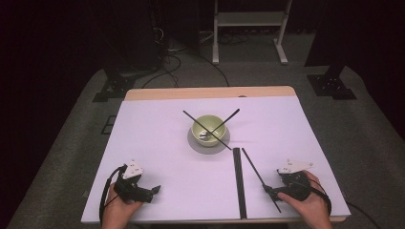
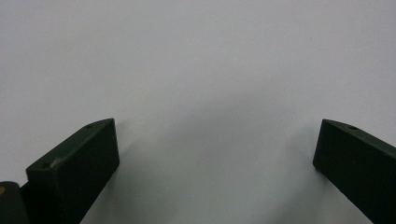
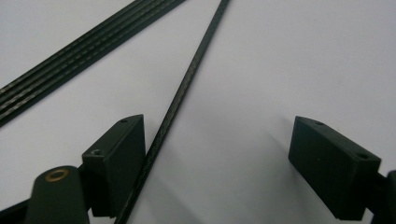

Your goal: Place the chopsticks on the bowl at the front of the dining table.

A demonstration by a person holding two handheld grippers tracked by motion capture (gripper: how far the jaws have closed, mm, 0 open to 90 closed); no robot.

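Right tongs (image 3: 219, 154) stand spread around a thin black rod (image 3: 184, 88) that lies on the white worktop (image 1: 157, 157), the rod running just beside the left jaw and not yet pinched. To take it well, the person should probably centre the rod between the jaws, keep them low to the sheet, and close squarely across it so it does not roll away. Left tongs (image 2: 217, 154) are spread over bare worktop, holding nothing. From the high view come things the gripper views miss: a green bowl (image 1: 208, 128) on a grey plate (image 1: 195, 141) with two rods crossed over it, and the bundle of rods (image 1: 239, 183) lying beside the loose one.
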